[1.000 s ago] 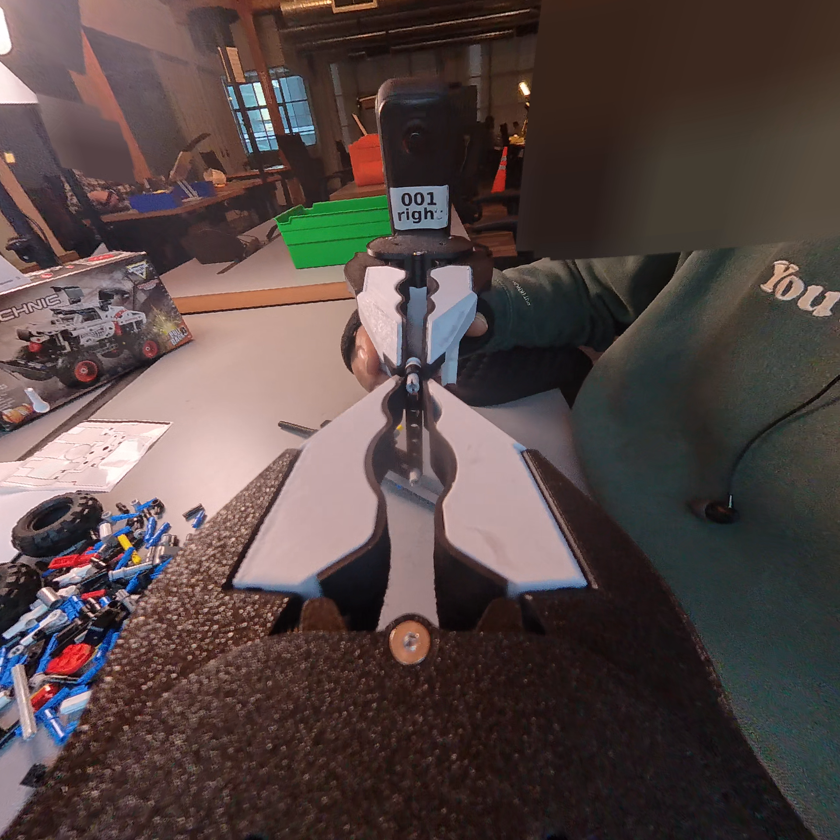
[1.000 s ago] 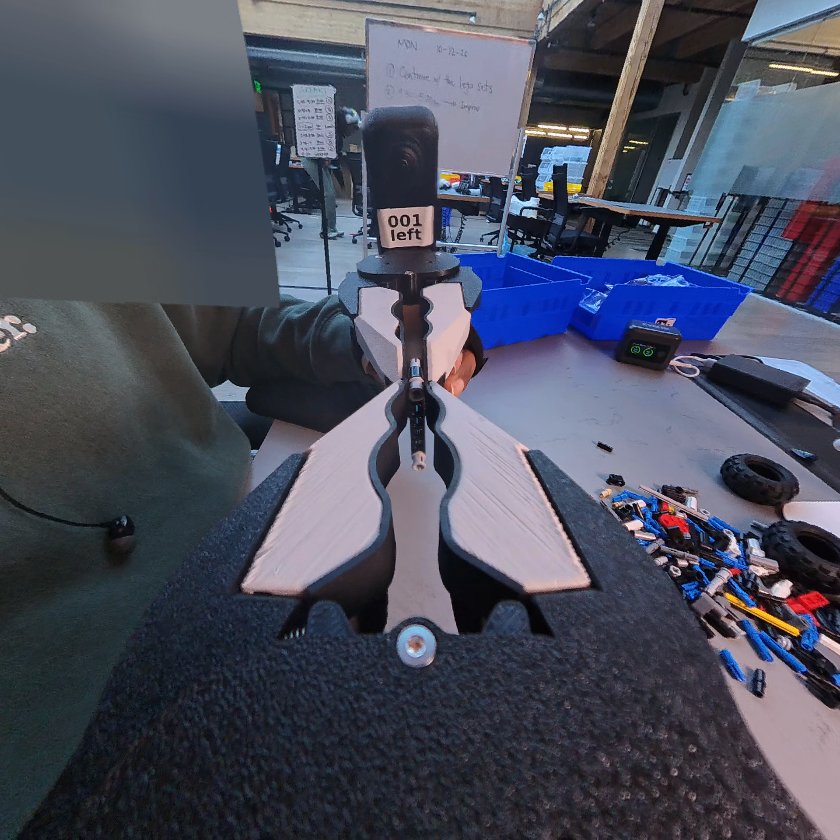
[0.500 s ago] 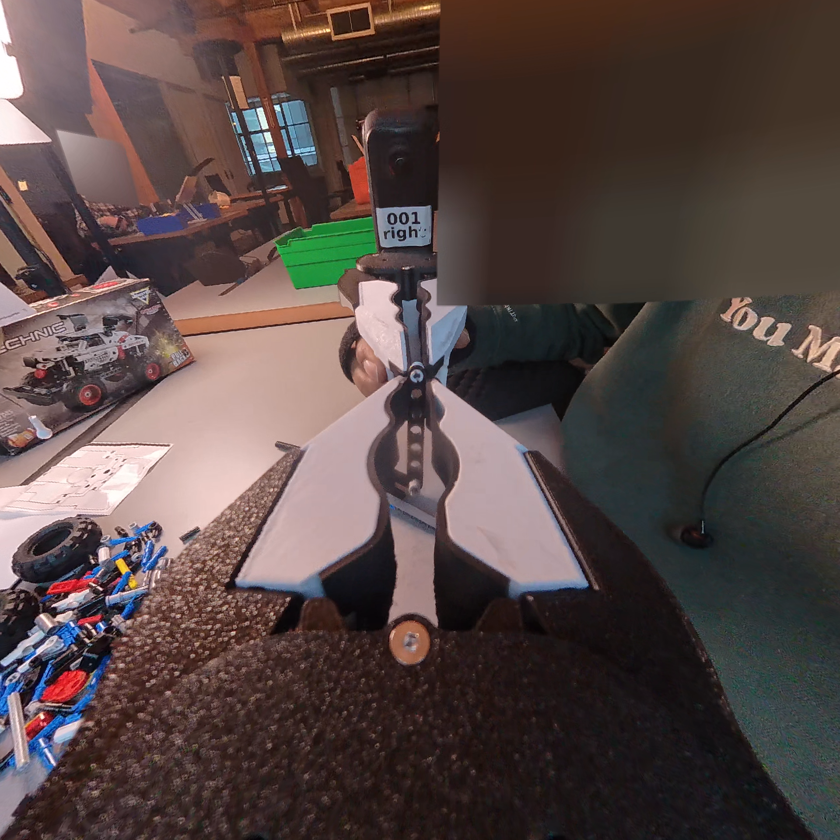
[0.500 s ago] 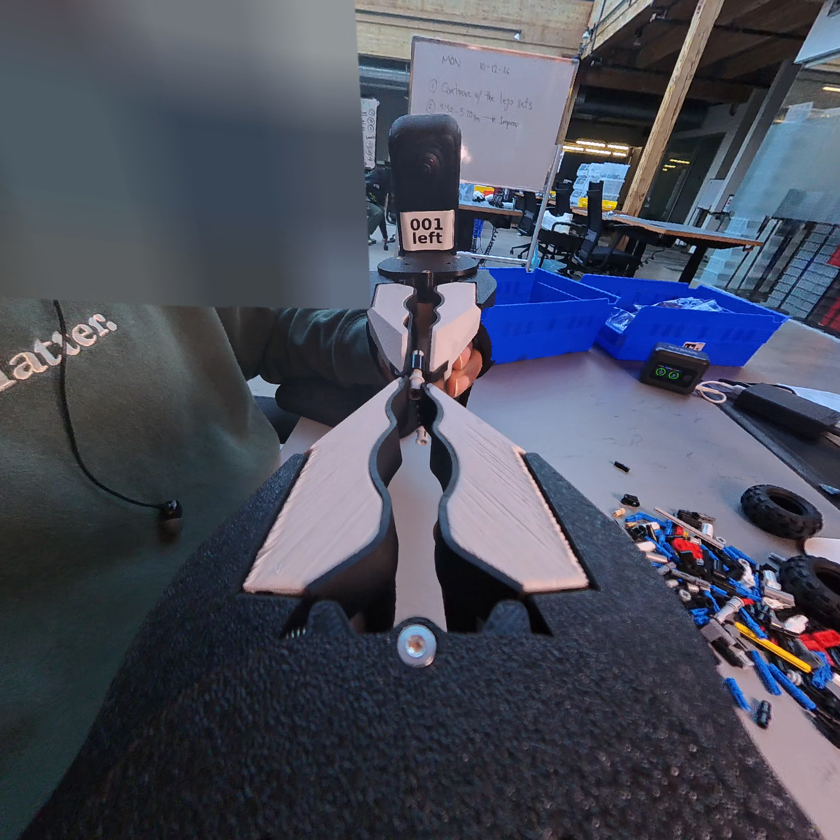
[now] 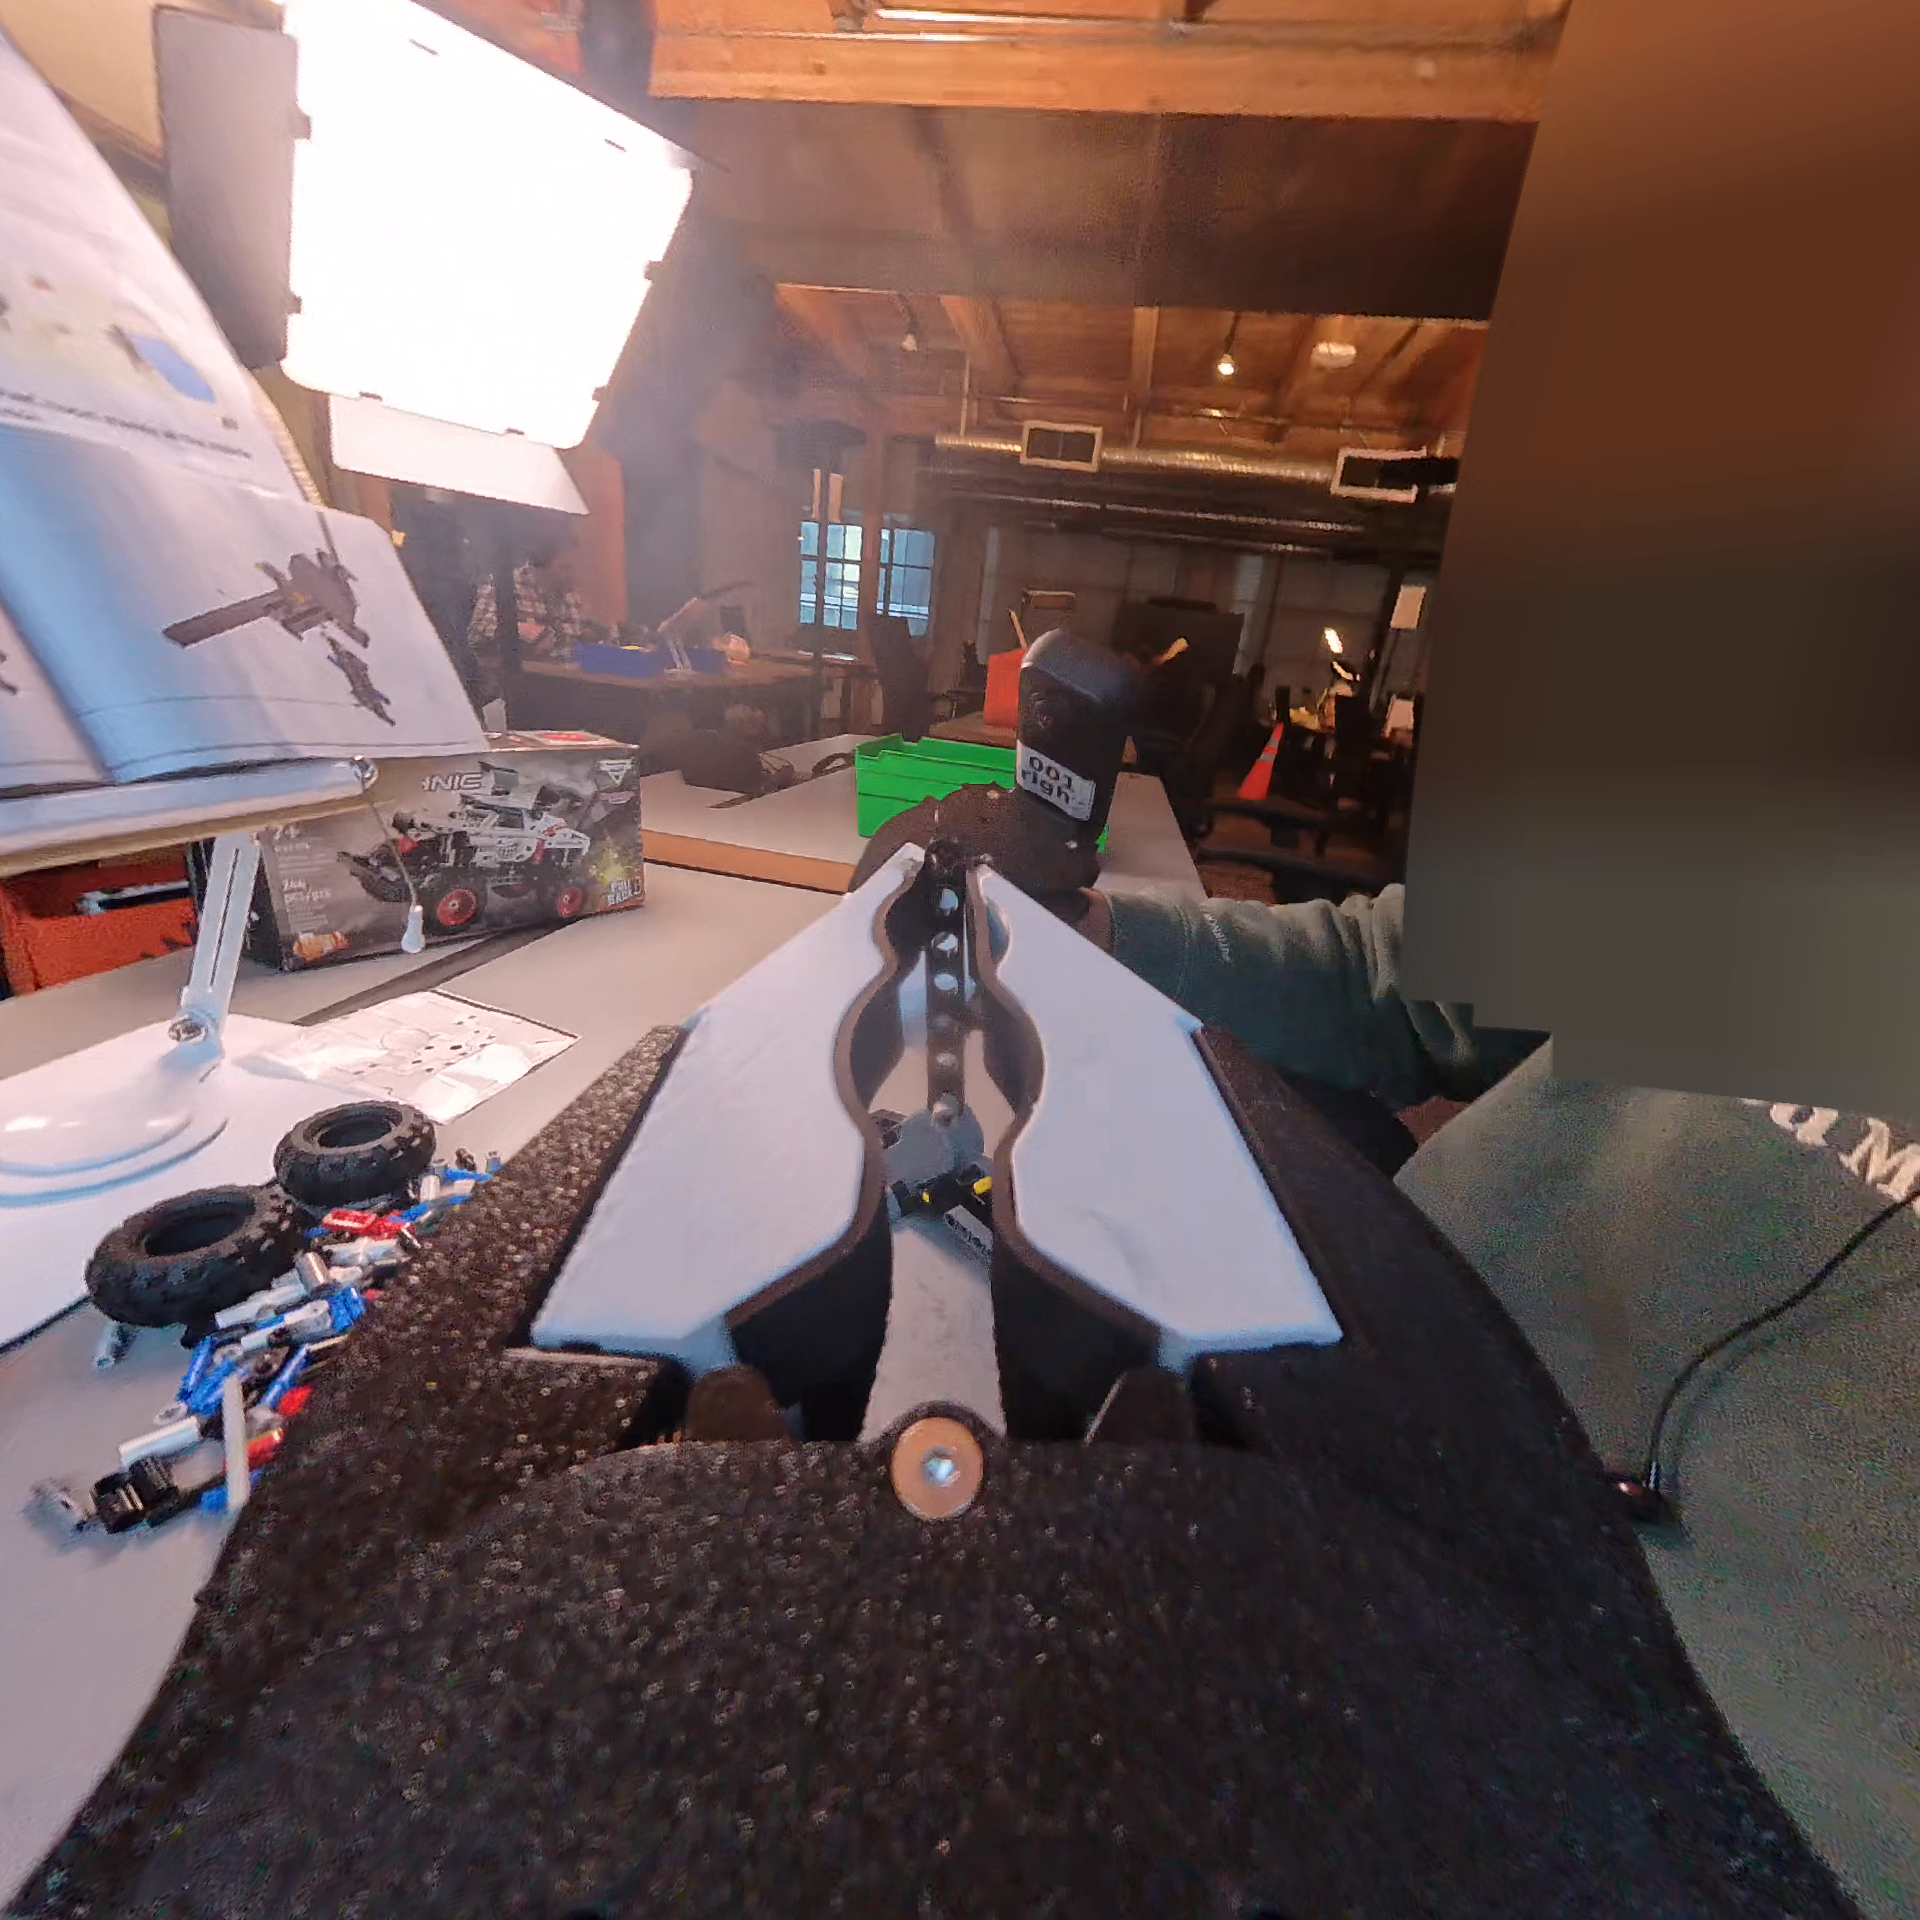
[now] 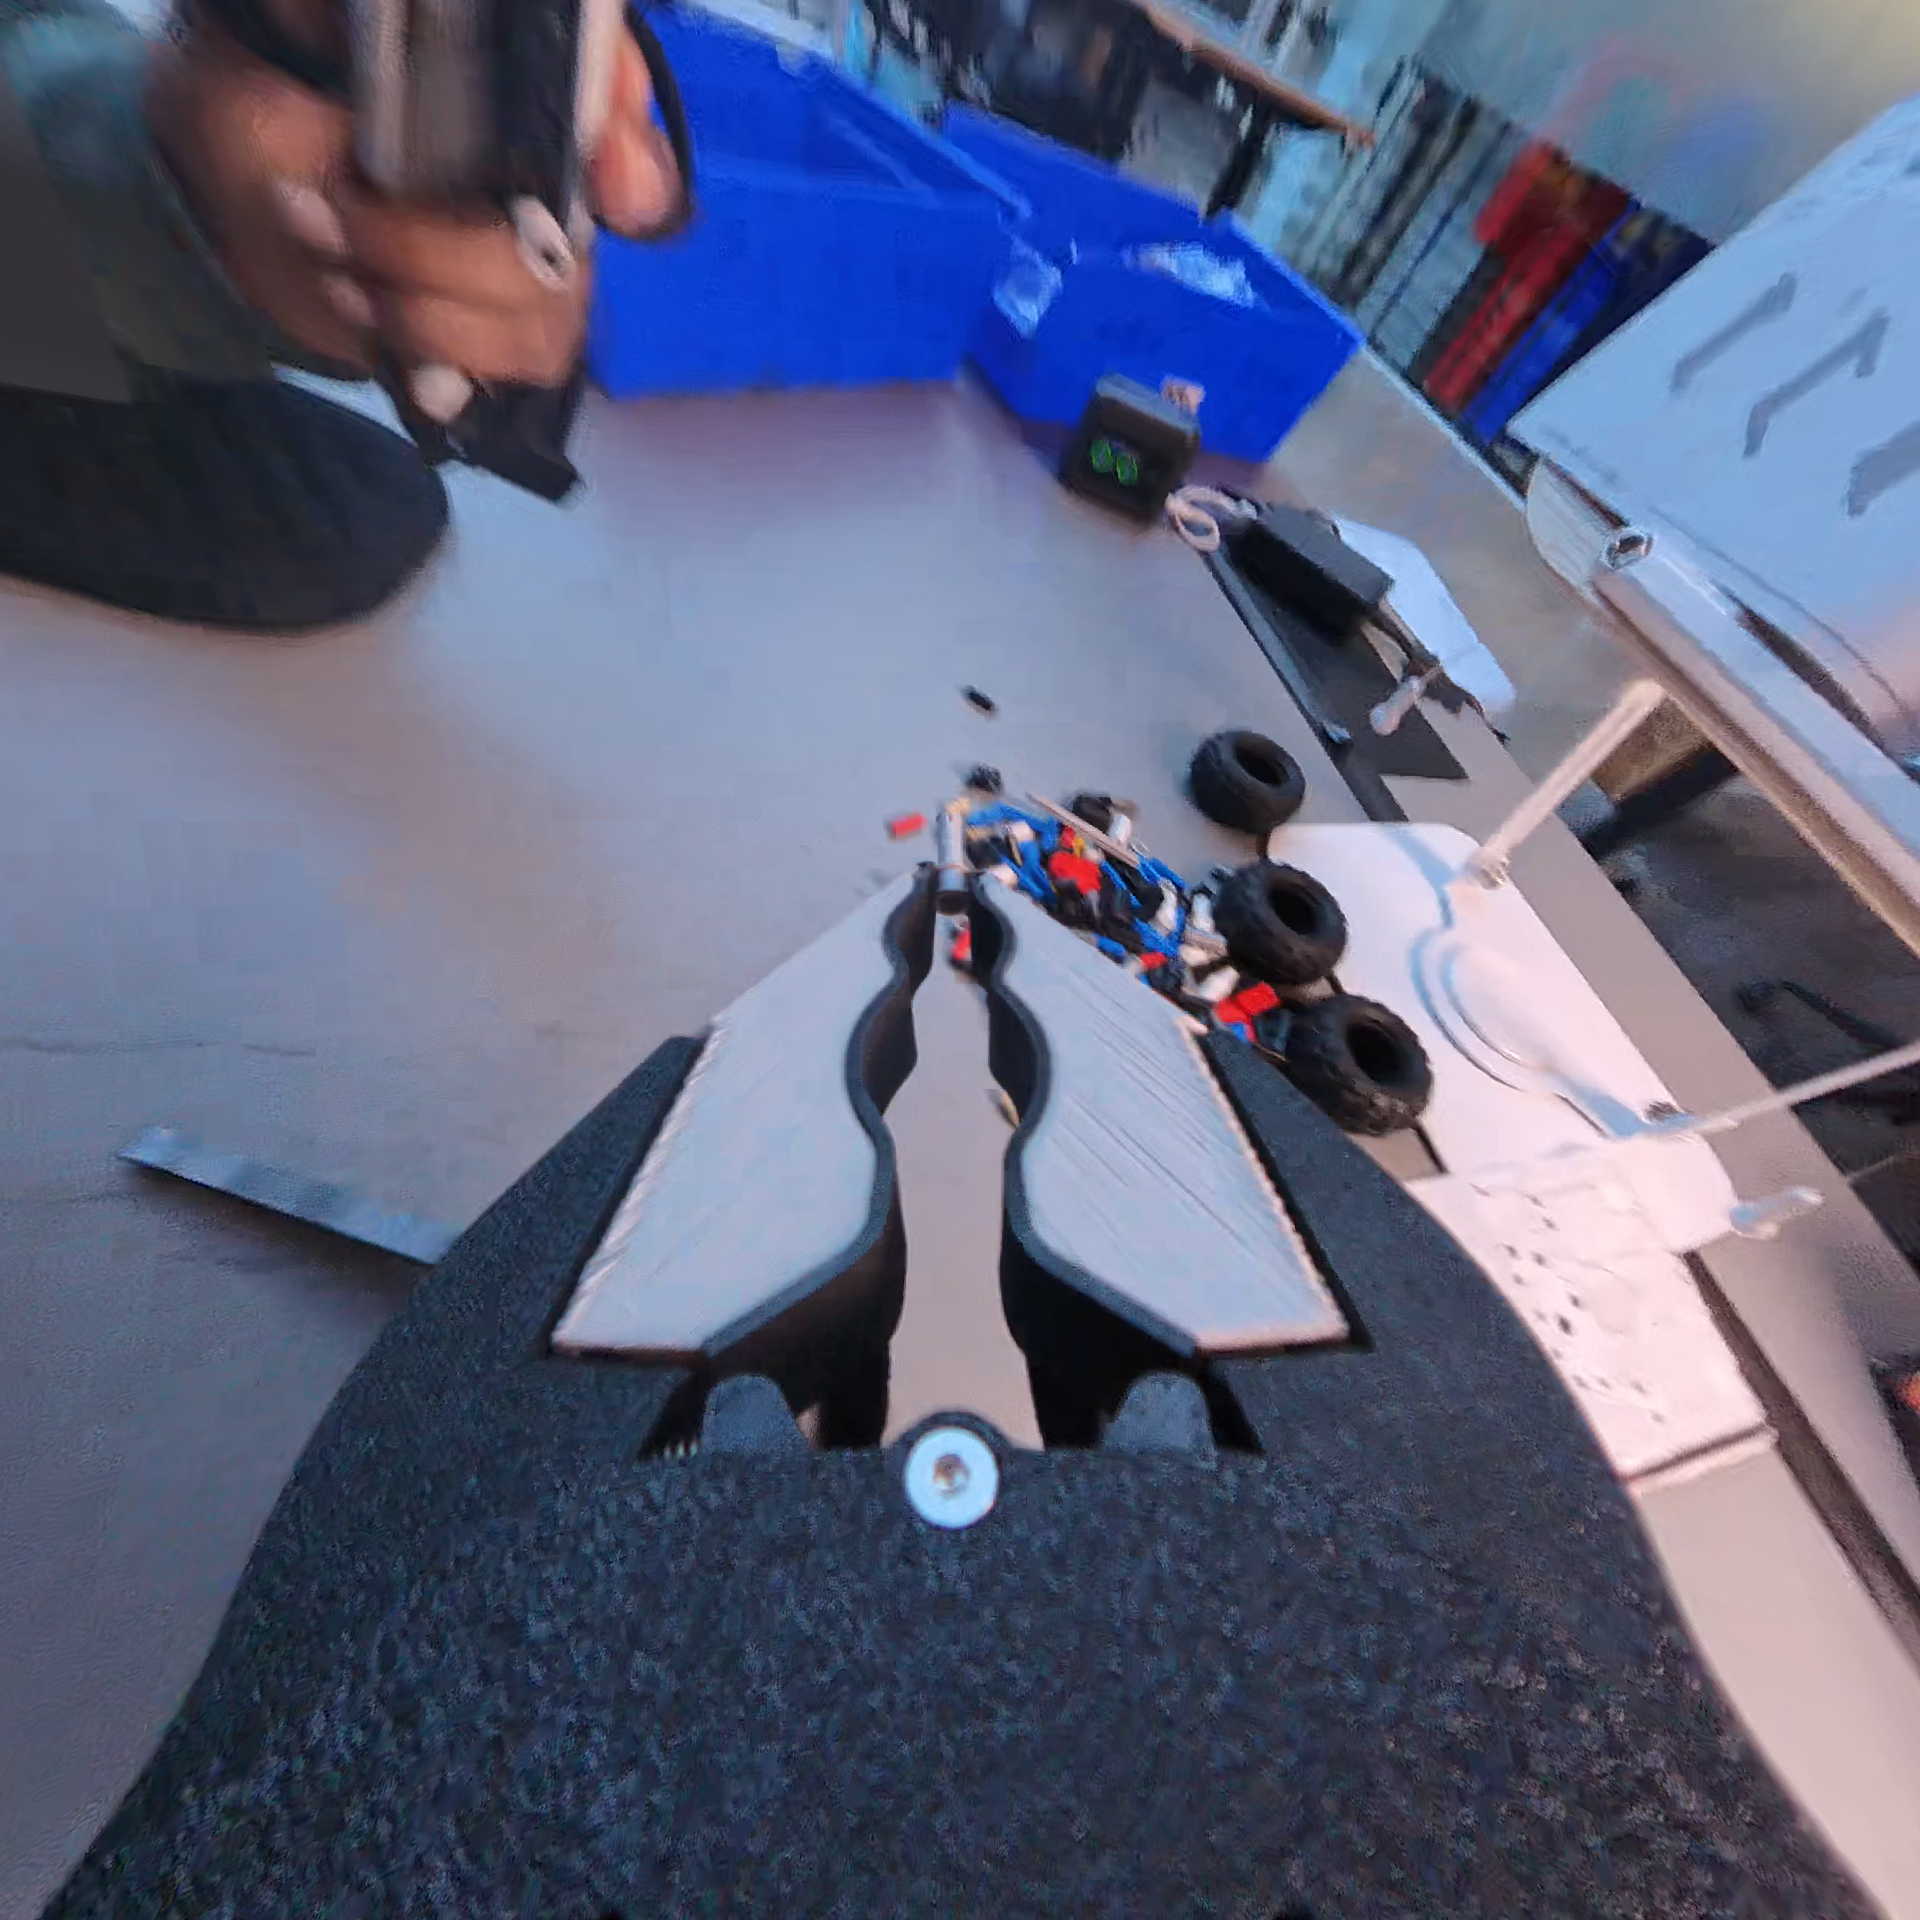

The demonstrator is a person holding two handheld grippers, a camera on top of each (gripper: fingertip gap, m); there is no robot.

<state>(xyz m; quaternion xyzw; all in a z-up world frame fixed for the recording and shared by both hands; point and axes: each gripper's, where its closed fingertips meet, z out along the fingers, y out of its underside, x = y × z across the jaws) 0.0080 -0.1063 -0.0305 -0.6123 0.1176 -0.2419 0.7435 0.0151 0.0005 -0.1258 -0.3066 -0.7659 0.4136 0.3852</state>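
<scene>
l jaws clamp black beam [image 5: 943, 997]; r pinch grey pin [image 6: 950, 888].

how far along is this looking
Done: a black holed beam carries a grey piece at its near end. In hand: the left gripper is shut on that beam; the right gripper is at the loose parts pile, grip unclear. Left: that pile and three tyres lie loose.

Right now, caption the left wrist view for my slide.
Left gripper clamps a black holed beam above the grey table, loose parts alongside.
</scene>
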